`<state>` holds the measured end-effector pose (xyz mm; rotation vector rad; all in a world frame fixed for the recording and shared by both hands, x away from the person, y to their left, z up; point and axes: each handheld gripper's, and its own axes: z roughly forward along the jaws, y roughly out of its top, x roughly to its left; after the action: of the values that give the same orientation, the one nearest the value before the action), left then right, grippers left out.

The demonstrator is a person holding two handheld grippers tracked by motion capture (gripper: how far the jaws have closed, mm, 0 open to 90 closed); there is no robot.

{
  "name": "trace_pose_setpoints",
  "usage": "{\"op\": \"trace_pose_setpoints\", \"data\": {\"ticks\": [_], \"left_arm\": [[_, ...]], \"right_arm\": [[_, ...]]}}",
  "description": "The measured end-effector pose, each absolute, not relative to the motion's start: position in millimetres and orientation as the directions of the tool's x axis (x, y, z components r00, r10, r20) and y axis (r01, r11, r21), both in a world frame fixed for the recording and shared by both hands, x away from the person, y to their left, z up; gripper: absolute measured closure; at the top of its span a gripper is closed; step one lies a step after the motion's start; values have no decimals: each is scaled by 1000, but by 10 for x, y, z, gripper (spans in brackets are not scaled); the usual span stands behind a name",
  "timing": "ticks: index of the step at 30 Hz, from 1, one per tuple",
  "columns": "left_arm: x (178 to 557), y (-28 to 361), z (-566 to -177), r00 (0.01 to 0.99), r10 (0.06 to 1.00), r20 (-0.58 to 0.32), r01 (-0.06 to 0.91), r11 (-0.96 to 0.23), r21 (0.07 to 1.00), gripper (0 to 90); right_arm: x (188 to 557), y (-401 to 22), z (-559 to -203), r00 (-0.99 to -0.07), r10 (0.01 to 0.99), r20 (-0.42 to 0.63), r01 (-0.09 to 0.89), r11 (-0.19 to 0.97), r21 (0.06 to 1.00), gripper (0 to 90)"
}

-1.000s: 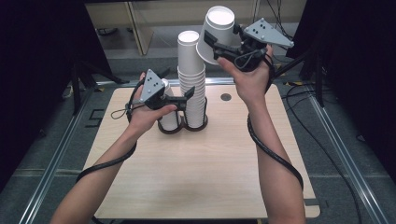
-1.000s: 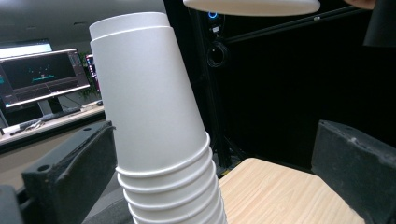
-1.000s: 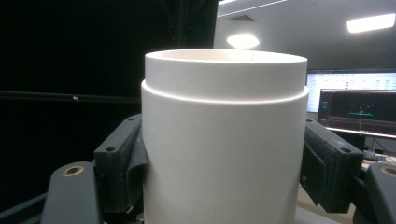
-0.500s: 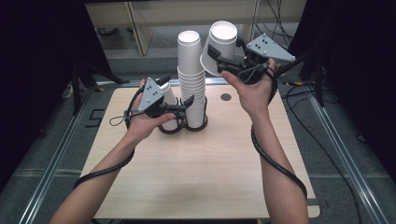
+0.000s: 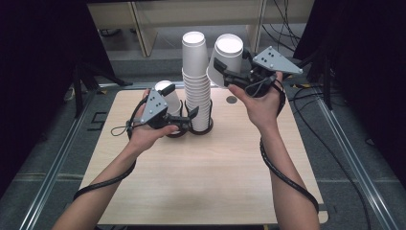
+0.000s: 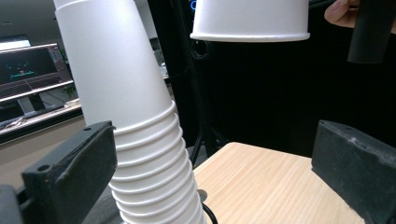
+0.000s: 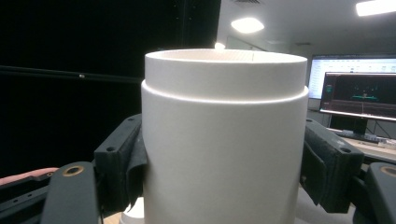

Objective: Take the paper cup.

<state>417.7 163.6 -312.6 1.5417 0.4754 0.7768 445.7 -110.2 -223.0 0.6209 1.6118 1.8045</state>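
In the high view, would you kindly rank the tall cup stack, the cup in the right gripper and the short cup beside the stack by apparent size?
1. Tall cup stack, clearly largest.
2. Cup in the right gripper; raised nearer the camera, so unsure.
3. Short cup, partly hidden by the left gripper.

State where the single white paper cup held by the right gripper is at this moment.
In the high view, the single cup is held upside down in the right gripper, in the air just right of the top of the tall cup stack.

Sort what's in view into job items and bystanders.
In the job: single cup clamped upside down in right gripper; tall cup stack; left gripper open beside it.
Lying about: short cup stack; monitors; floor cables.
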Motion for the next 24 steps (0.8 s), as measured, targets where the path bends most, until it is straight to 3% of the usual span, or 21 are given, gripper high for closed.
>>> {"op": "trace_pose_setpoints", "data": {"ticks": [24], "left_arm": [[3935, 1658, -3422, 713, 669, 207, -107, -188, 976, 0]], "right_arm": [[4230, -1065, -2904, -717, 695, -52, -57, 16, 998, 256]]}}
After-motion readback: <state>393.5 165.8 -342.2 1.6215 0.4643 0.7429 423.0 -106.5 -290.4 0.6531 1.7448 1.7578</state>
